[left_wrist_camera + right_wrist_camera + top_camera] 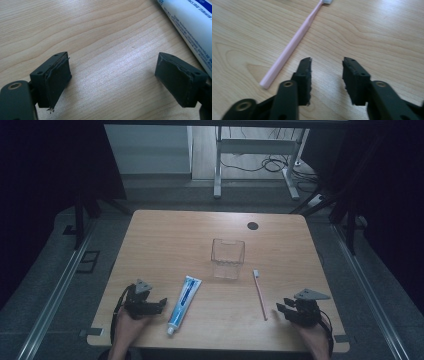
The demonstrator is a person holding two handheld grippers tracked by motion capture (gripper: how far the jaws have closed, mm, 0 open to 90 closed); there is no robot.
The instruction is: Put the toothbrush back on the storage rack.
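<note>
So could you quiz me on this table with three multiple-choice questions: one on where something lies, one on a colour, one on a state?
1. Where does the toothbrush lie?
A. inside the clear box
B. on the table, right of the clear box
C. on top of the toothpaste

2. What colour is the toothbrush handle?
A. pink
B. green
C. black

3. What is between the right gripper's jaws?
A. the toothbrush
B. the toothpaste
C. nothing but bare table

Answers: 1 B, it lies flat on the table, right of the clear box. 2 A, the handle shows pale pink in the right gripper view. 3 C, the right gripper stands open over wood, the toothbrush off to one side.
</note>
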